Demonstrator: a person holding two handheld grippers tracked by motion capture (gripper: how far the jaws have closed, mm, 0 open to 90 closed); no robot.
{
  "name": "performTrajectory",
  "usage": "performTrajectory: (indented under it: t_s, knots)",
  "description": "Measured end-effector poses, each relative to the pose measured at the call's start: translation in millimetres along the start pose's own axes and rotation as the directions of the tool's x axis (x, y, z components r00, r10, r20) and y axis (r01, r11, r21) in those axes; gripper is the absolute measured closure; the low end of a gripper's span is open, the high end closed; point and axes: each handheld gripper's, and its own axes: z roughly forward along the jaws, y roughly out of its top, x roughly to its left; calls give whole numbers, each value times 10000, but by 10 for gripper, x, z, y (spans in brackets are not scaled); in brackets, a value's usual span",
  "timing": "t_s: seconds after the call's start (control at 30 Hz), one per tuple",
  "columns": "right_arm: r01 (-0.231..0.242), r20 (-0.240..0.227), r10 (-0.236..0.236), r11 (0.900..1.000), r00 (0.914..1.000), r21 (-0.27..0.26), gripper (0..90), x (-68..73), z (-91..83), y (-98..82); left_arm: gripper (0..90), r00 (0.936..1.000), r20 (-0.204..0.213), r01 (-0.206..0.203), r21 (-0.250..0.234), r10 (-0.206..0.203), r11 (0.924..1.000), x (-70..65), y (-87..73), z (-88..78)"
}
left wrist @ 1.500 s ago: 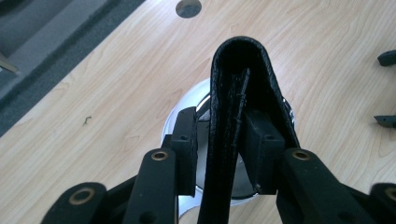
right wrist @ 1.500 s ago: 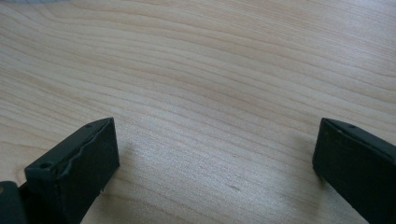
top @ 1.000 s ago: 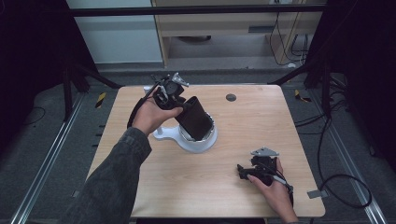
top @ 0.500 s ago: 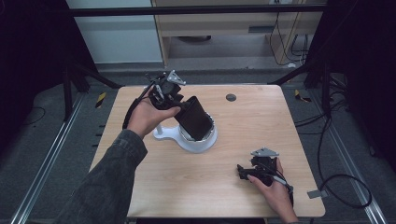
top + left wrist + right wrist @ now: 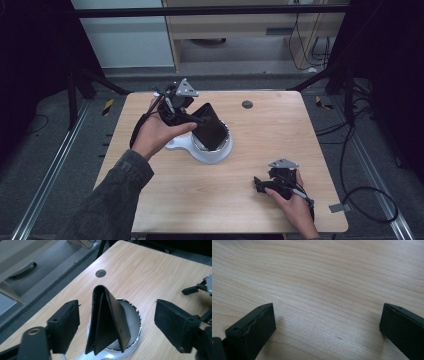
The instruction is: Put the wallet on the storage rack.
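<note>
— Wallet [image 5: 107,322] stands on edge in a white dish [image 5: 133,315], frame centre, fold up, between the left gripper [image 5: 116,326]'s wide-spread jaws, untouched.

— And the right gripper [image 5: 260,184]?

— Lower right of the high view, jaws wide over bare table [image 5: 270,125], well apart; left is nearer.

no legible text, no labels, no brands, no numbers on anything in view
</note>
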Motion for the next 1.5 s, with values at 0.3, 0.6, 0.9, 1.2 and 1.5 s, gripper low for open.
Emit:
performTrajectory:
  t_s: [0.3,0.6,0.9,1.2,1.5]
  knots:
    - [8,4,-8,10000,10000,4,7,0,-3,0,84,9999,81,-82,-254,84,9996,-127,-156,-22]
    - [-11,-17,11,10000,10000,3,7,3,-8,-4,59,10000,-38,10,-670,-12,9978,-250,-381,-127]
    - [16,8,-16,10000,10000,-1,7,3,-8,-6,56,9996,114,271,-603,-265,9978,-316,-659,-96]
    - [23,9,-23,10000,10000,-3,7,3,-8,-6,52,9986,320,439,-352,-428,9984,-384,-912,-17]
    - [-20,-45,20,10000,10000,22,7,9,-17,-9,45,9969,493,619,11,-618,9981,-427,-1192,63]
